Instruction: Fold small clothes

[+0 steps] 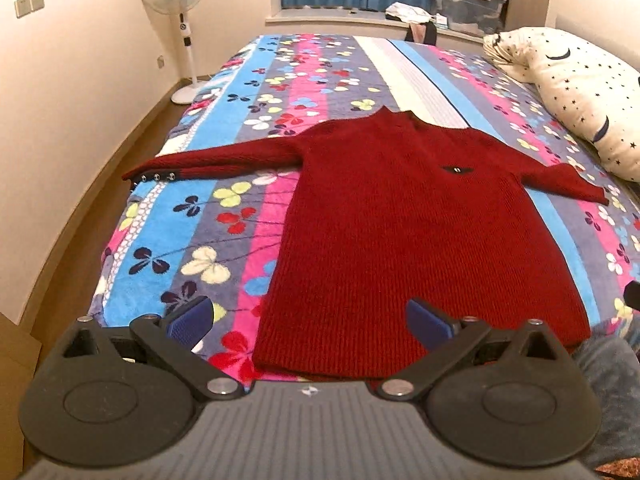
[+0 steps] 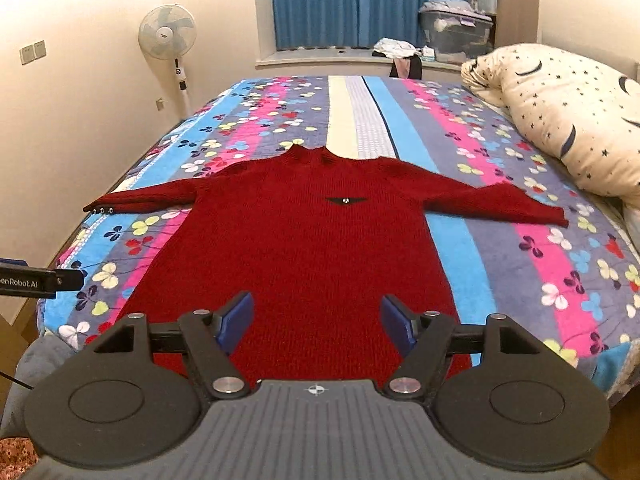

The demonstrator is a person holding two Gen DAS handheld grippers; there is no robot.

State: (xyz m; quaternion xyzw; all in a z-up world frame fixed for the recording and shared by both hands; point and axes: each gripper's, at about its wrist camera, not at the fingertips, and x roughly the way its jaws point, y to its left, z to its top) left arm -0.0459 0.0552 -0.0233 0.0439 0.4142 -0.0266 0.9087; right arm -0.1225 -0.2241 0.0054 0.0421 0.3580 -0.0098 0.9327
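A dark red knit sweater [image 1: 404,216] lies flat on the bed, front up, both sleeves spread out sideways and the hem nearest me; it also shows in the right wrist view [image 2: 304,248]. A small black emblem [image 2: 346,200] sits on its chest. My left gripper [image 1: 312,320] is open and empty, above the hem's left part. My right gripper [image 2: 316,320] is open and empty, above the hem's middle. The left gripper's side shows at the left edge of the right wrist view [image 2: 40,278].
The bed has a striped floral blanket [image 1: 224,208]. A star-patterned pillow [image 1: 580,92] lies at the right. A standing fan [image 1: 176,20] is by the left wall. Storage boxes and clothes [image 1: 464,4] sit on the windowsill behind the bed.
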